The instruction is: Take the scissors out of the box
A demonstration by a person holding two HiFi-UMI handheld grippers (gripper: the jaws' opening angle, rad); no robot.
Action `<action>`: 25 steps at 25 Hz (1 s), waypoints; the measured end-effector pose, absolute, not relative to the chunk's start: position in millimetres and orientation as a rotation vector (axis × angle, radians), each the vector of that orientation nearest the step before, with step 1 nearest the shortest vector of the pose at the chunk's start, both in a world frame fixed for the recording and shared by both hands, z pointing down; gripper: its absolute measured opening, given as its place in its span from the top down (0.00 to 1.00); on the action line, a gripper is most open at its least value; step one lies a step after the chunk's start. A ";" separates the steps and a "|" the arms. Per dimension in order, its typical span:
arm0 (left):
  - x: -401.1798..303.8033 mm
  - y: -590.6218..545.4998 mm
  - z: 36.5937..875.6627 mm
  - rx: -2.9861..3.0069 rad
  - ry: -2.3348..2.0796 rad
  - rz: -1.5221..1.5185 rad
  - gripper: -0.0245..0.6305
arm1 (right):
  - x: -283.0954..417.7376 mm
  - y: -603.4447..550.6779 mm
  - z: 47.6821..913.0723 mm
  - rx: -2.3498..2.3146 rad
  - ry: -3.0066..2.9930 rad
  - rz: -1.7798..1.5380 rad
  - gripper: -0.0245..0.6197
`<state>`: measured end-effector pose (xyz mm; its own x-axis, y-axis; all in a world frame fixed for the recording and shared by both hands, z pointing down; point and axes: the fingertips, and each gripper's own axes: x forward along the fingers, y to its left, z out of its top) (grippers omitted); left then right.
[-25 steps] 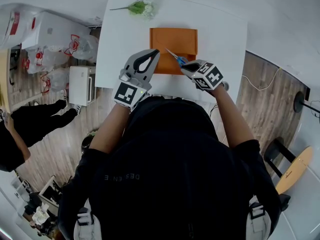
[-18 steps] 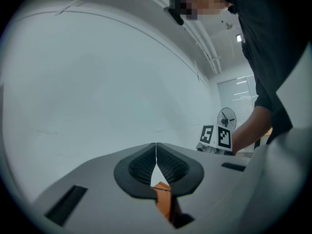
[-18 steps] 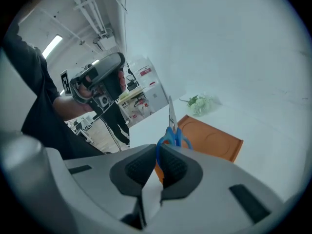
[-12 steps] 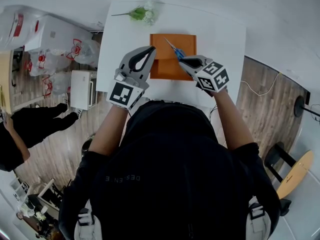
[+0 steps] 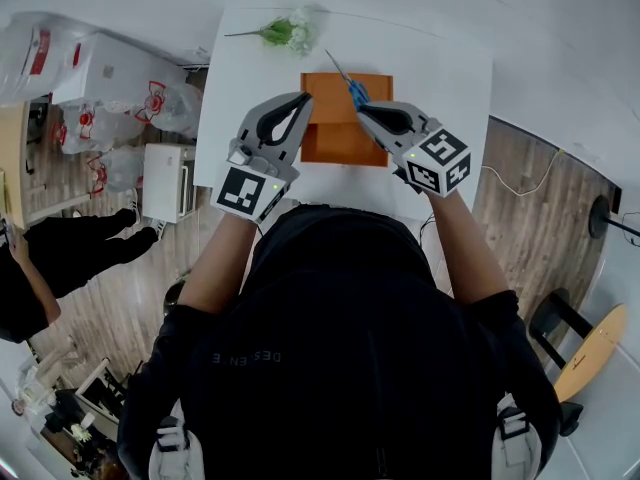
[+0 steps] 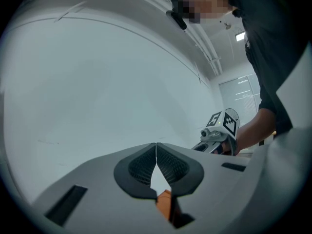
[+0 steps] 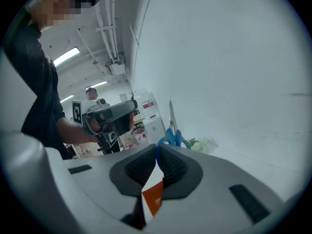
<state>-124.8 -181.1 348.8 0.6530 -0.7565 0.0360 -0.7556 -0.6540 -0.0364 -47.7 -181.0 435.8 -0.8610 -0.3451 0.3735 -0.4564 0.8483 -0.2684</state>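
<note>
Over one orange box (image 5: 345, 133) on the white table (image 5: 445, 73), right gripper (image 5: 362, 110) clamps one pair of scissors (image 5: 346, 81) by the blue handles, blades up. Left gripper (image 5: 303, 100) jaws are pressed together, empty. Handles are partly hidden, and one green sprig (image 5: 285, 30) is blurry.

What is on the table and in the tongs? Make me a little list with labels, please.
box: orange, on the white table
scissors: blue handles, blades pointing away from the person, over the box
right tongs: shut on the scissors' handles
left tongs: shut, empty, near the box's left edge
green sprig: at the table's far edge
</note>
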 end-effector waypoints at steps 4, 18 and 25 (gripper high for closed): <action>-120.1 -180.4 343.1 -2.848 1.287 -0.096 0.93 | -48.1 -182.4 409.7 0.642 -2.820 0.450 0.91; -105.8 -173.9 320.4 -2.840 1.226 -0.037 0.93 | -44.1 -171.7 326.0 0.758 -3.071 0.145 0.91; -100.2 -166.3 317.4 -2.857 1.210 -0.036 0.93 | -41.1 -163.0 315.2 0.784 -3.089 0.077 0.91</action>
